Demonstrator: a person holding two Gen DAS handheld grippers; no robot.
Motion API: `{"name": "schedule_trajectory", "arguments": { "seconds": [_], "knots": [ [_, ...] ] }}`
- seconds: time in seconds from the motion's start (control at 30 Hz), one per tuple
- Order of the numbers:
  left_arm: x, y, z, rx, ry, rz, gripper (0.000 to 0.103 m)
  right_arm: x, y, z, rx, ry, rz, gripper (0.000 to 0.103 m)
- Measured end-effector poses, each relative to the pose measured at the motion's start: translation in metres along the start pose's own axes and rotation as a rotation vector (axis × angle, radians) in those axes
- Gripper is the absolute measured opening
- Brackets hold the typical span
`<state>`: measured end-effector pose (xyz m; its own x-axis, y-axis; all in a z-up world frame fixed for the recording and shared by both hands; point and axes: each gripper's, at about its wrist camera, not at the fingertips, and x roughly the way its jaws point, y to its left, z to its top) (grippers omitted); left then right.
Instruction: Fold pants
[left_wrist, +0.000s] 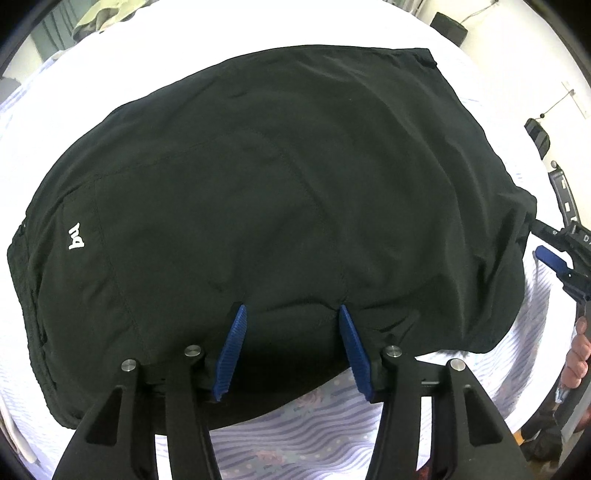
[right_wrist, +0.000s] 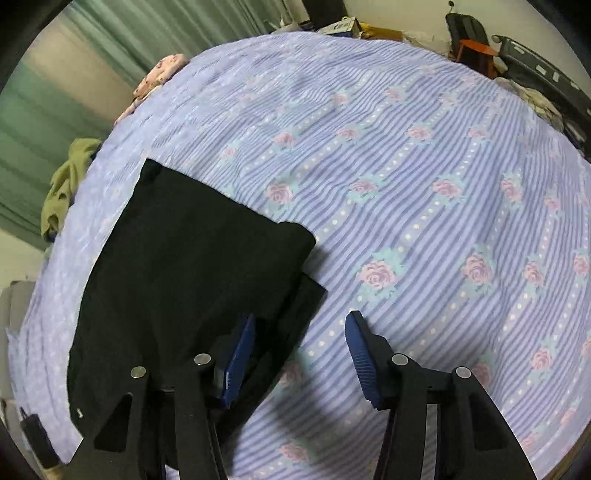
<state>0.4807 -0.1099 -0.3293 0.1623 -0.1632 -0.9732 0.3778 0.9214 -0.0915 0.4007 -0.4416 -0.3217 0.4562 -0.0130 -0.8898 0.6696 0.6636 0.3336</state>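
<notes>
The left claw (left_wrist: 291, 314) stands half open, its two blue ribbed pads (left_wrist: 232, 350) apart over the near edge of the black pants, and nothing is pressed between them. The right claw (right_wrist: 299, 332) is also half open and holds nothing; one pad is over the corner of the pants, the other over the bare bed cover. The black smooth-fabric pants (left_wrist: 258, 192) lie folded on the bed, in flat layers, with a small white logo (left_wrist: 75, 238) near one side. Under them is the lilac striped bed cover with pink roses (right_wrist: 406, 184). At the far edge of the bed lies an olive green crumpled cloth (right_wrist: 66, 184). A person's hand (left_wrist: 578, 350) shows at the right border of the left wrist view.
</notes>
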Motion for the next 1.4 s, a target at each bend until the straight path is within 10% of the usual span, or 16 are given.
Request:
{"name": "schedule_trajectory", "arguments": {
  "seconds": [0.07,0.5,0.63,0.93,1.07,1.17,1.4],
  "knots": [
    [-0.001,-0.002,0.001,-0.002,0.003,0.006,0.052,0.003,-0.007,0.001,-0.005,0.025,-0.018,0.035],
    [-0.003,-0.017,0.009,0.019,-0.001,0.016,0.054,0.025,-0.01,0.012,0.013,0.063,0.017,0.034],
    [-0.006,-0.015,0.012,0.008,0.001,0.012,0.054,0.032,-0.003,0.015,-0.039,0.094,0.05,0.007],
    [-0.008,-0.036,0.01,0.068,0.0,-0.013,0.059,0.005,-0.016,0.023,-0.124,-0.031,-0.177,0.004],
    [-0.008,-0.038,0.009,0.076,0.003,0.019,0.064,0.014,-0.026,0.018,-0.093,0.001,-0.177,0.01],
    [-0.013,-0.038,0.008,0.067,0.001,0.028,0.064,-0.016,-0.029,0.013,-0.074,-0.08,-0.245,0.057],
    [-0.033,-0.045,0.004,0.081,-0.06,0.047,0.065,-0.052,-0.021,0.003,-0.107,-0.143,-0.11,0.051]
  ]
}}
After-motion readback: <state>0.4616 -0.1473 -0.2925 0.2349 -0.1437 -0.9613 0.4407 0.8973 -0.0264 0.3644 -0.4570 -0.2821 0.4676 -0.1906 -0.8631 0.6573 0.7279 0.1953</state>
